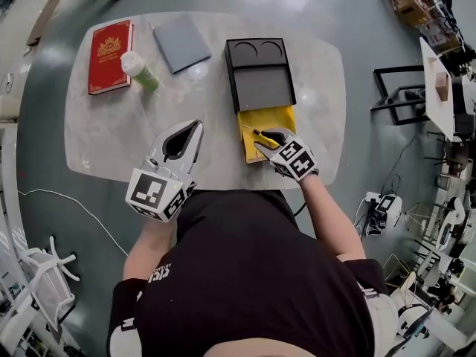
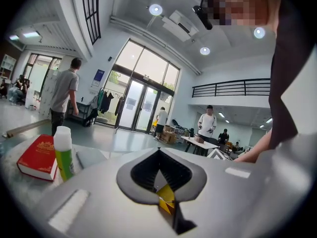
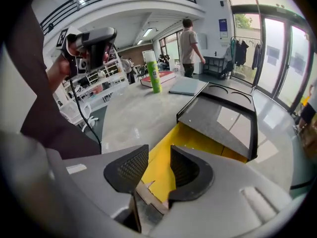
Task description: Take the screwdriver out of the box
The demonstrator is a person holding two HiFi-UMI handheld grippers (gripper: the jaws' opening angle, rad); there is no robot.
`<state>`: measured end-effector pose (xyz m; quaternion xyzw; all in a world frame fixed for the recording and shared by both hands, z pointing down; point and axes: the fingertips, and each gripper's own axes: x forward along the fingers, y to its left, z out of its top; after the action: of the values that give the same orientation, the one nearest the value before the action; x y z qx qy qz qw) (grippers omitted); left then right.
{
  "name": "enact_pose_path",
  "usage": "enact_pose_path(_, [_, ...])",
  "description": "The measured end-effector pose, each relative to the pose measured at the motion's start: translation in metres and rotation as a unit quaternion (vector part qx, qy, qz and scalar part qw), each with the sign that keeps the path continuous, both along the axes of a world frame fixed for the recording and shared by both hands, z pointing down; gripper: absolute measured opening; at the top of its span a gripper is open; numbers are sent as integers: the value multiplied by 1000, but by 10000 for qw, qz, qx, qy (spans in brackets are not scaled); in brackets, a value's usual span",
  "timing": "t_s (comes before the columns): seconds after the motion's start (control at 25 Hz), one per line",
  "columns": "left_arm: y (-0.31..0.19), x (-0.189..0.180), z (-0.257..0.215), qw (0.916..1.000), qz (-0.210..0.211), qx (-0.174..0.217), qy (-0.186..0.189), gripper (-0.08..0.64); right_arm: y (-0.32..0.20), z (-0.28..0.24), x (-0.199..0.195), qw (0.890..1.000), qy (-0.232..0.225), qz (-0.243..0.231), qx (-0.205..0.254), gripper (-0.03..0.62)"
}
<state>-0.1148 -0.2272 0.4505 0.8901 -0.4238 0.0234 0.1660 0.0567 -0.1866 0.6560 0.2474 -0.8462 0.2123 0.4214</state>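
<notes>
**Stage of the task: approach made, grasp not yet made.** The black box (image 1: 260,88) lies on the bench (image 1: 111,132), with its yellow tray (image 1: 256,117) slid out toward the person. The screwdriver (image 1: 256,132), which has a yellow-and-black handle, lies inside this tray just ahead of the right jaws and to their left.

The right gripper (image 1: 271,137) is over the near part of the tray. In the right gripper view its jaws (image 3: 158,157) are spread a little, and only the yellow tray floor (image 3: 198,138) shows in the gap. The tool cannot be seen between them in that view, so it is judged not yet gripped.

The left gripper (image 1: 197,127) rests apart, well to the left of the box. Its jaws are pressed together at the tips and hold nothing (image 2: 158,152).

- **Done:** the tray is open, the tool is exposed and the right jaws are brought to it.
- **Left, by judgement:** set the jaws around the handle, pinch it and lift it clear of the tray.
</notes>
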Motion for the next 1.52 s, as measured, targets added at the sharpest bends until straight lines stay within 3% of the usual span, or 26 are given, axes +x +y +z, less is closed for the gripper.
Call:
enact_pose_path(0.36, [7, -10, 17, 9997, -39, -230, 63, 2, -2, 31, 8, 9988, 472, -58, -113, 161])
enact_pose_path(1.08, [6, -23, 20, 9995, -163, -261, 114, 2, -5, 83, 39, 9873, 1436, -392, -561, 158])
enact_pose_path(1.28, [10, -34, 17, 9991, -318, -238, 116, 2, -4, 92, 44, 9838, 1623, -333, -681, 124])
enact_pose_path(1.36, [11, -38, 16, 9990, -369, -225, 125, 2, -6, 93, 43, 9830, 1683, -325, -650, 83])
enact_pose_path(1.52, [17, -46, 17, 9986, -447, -228, 157, 2, -8, 88, 40, 9839, 1654, -311, -596, 81])
